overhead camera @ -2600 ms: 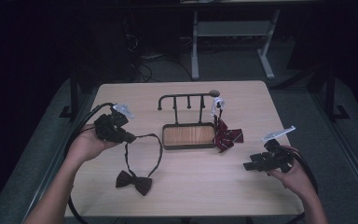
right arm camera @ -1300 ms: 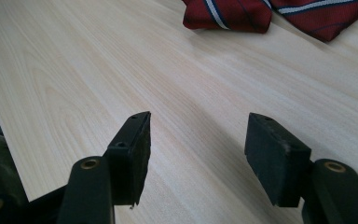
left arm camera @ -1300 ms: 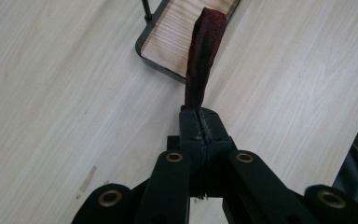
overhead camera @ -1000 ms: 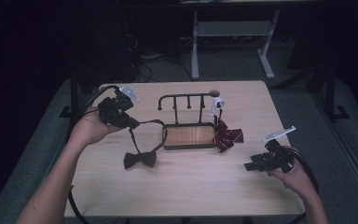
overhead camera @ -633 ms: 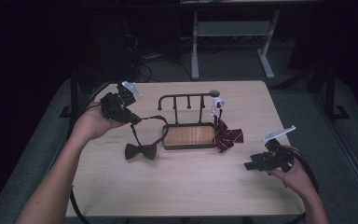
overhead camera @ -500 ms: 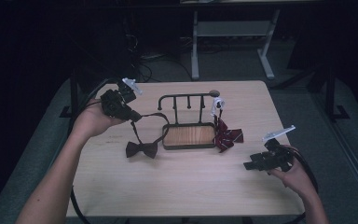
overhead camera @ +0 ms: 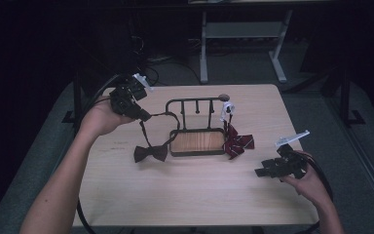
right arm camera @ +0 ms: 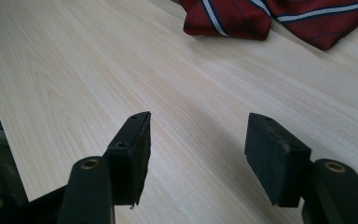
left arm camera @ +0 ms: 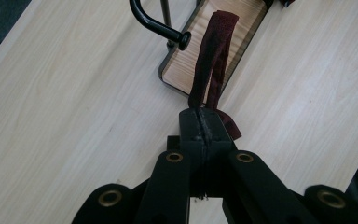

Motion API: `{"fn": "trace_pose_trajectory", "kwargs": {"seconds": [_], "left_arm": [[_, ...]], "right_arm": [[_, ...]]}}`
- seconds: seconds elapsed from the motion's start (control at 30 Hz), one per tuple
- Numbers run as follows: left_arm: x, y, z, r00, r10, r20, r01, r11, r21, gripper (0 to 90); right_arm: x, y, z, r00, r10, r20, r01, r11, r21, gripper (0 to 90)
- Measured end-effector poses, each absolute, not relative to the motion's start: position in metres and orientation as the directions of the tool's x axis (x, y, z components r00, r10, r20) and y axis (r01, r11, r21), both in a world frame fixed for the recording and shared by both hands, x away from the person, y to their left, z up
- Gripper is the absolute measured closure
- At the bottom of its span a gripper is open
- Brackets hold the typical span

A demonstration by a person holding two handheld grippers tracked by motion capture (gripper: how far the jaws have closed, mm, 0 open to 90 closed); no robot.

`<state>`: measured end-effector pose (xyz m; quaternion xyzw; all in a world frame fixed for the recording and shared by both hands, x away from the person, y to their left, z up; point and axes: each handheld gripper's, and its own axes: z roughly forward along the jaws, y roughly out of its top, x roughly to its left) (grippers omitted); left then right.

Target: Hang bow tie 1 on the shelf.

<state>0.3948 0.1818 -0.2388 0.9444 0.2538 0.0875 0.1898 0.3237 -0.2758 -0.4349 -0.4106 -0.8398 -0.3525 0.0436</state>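
Our left tool (overhead camera: pixel 143 116) grips the bow tie's strap (left arm camera: pixel 212 56), the rack's hook (left arm camera: pixel 156 23) just beside; our right tool (right arm camera: pixel 196 154) rests open.

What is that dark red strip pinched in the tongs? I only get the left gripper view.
Observer: It is the neck strap of a dark bow tie; the high view shows the bow itself lying on the table, left of the rack.
Operator: Is the other hand doing anything?
Observer: The right tongs stand open with nothing between them, low over the table's right side.
Operator: Is anything hung on the rack?
Observer: A red striped bow tie hangs from its right end, resting beside the wooden tray.
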Motion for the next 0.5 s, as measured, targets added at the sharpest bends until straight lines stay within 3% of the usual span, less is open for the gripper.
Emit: {"fn": "trace_pose_trajectory", "kwargs": {"seconds": [0.5], "left_arm": [[0.413, 0.183, -0.235, 0.832, 0.55, 0.068, 0.489, -0.786, 0.379, 89.8]], "right_arm": [[0.322, -0.278, -0.433, -0.659, 0.661, 0.359, 0.717, 0.41, 0.563, 40.7]]}}
